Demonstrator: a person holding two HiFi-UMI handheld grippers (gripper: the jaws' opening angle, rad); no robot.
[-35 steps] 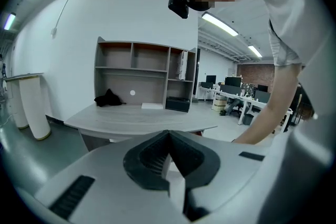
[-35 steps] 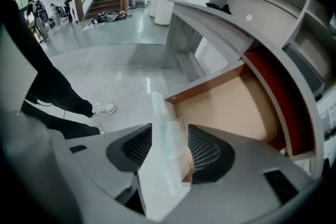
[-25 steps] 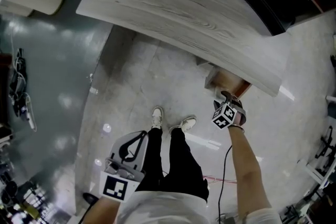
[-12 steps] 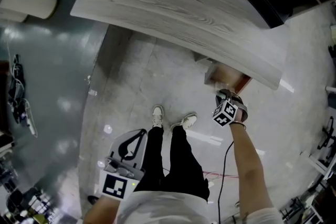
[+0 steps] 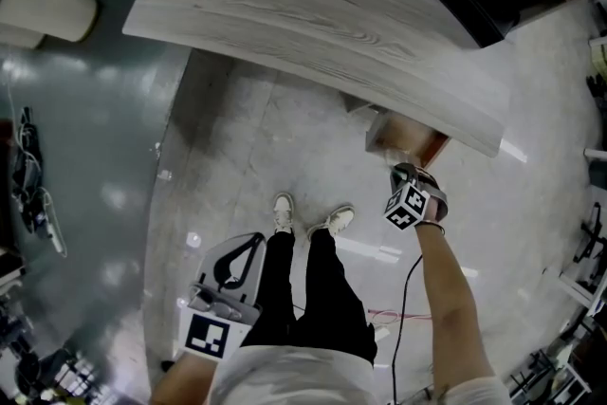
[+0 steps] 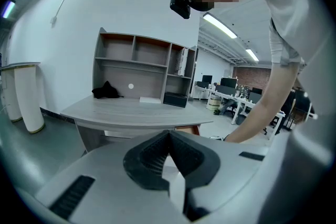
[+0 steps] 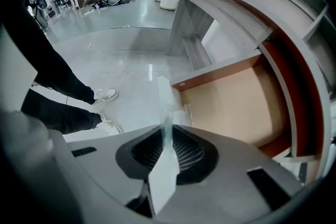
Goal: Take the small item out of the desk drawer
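my right tongs point(image 7: 166, 132) are pointing down beside the desk point(image 5: 313, 24), over the open drawer point(image 7: 236, 107), since their jaws have just been closing and are now pinching the small item point(image 7: 164, 107), a thin clear slip; left tongs point(image 6: 169, 135) are waiting clenched, empty, aside.

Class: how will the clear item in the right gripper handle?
Probably light: the clear item looks sheet-thin. Likely stiffish: it stands unsupported beyond the right gripper, whose jaws have just been closing on it.
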